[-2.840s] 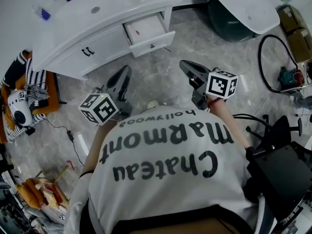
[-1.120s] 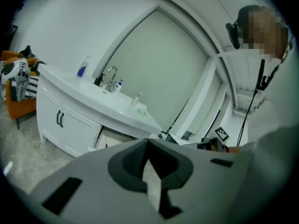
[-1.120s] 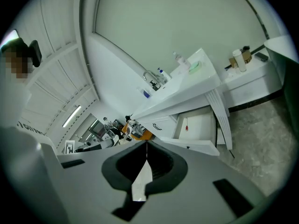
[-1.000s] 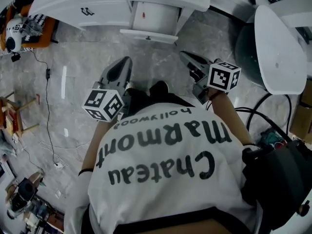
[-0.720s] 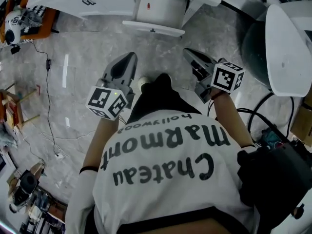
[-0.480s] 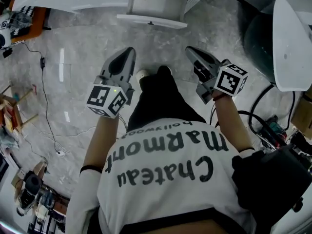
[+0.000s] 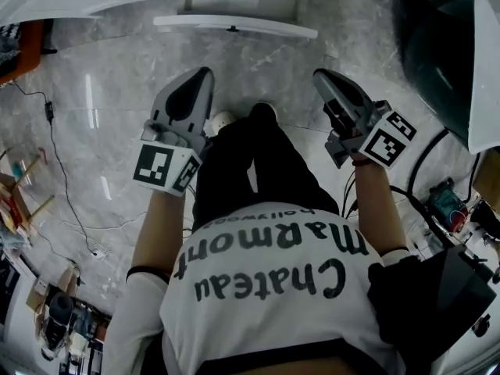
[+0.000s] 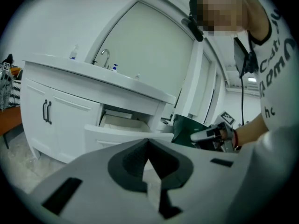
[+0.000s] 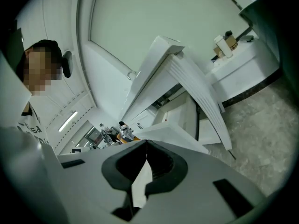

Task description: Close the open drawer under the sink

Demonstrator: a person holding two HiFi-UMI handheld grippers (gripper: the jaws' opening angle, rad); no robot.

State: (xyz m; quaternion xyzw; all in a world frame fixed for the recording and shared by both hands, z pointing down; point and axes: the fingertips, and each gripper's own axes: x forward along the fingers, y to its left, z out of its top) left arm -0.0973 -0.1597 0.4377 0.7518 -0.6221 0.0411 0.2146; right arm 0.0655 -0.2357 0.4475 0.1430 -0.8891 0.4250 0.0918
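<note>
My left tool has its jaws pressed together with nothing between them. It hangs over the floor, short of the cabinet and well apart from the drawer. Ahead, between my two tools, the drawer under the sink stands pulled out. Its white front panel is clear of the cabinet face, and the left gripper view looks into its open inside. My right tool is likewise pressed together and empty, and it too stops short of the drawer front. I judge that none of the closing is done yet, since neither tool touches the panel. The whole job is left: bring a tool up to the front and push until it sits flush with the cabinet.
</note>
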